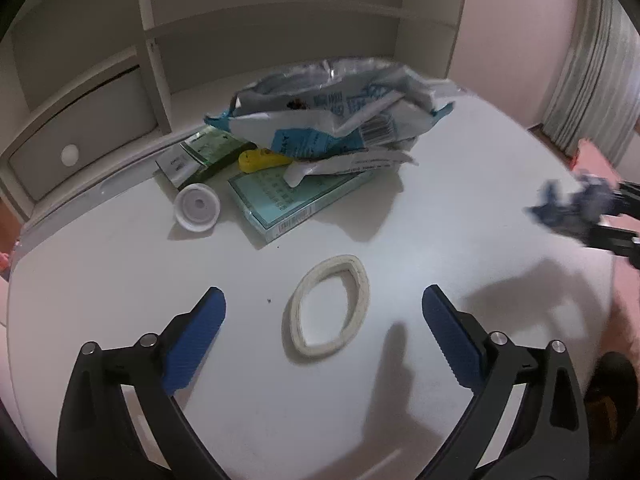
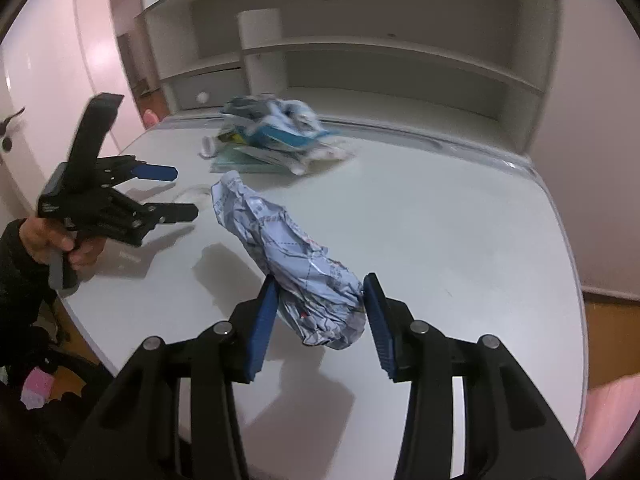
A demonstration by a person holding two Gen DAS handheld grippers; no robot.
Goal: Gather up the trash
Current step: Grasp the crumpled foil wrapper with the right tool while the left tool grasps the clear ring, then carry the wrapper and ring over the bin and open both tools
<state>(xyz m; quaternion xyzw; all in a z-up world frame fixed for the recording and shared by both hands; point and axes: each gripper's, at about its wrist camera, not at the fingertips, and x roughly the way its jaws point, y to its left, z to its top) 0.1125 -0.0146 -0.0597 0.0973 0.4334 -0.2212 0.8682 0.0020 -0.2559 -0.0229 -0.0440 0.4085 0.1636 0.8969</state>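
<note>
A flattened white paper ring [image 1: 362, 292] lies on the white desk [image 1: 460, 216], right between the blue pads of my left gripper [image 1: 323, 296], which stands open just above it. From the right wrist, the left gripper [image 2: 183, 192] shows at the left, held by a hand [image 2: 44, 236]. My right gripper [image 2: 321, 280] is shut on a crumpled light-blue printed paper wad [image 2: 280, 232], held clear of the desk [image 2: 440, 220] with its shadow beneath. The same wad [image 1: 568, 208] appears blurred at the right edge of the left wrist view.
A heap of wrappers [image 1: 328, 116] [image 2: 272, 128] lies at the back of the desk over a teal box [image 1: 280, 204], with a yellow piece [image 1: 260, 160], a green packet [image 1: 212, 148] and a white cap [image 1: 197, 208]. Behind stands a shelf unit with a drawer [image 1: 80, 140].
</note>
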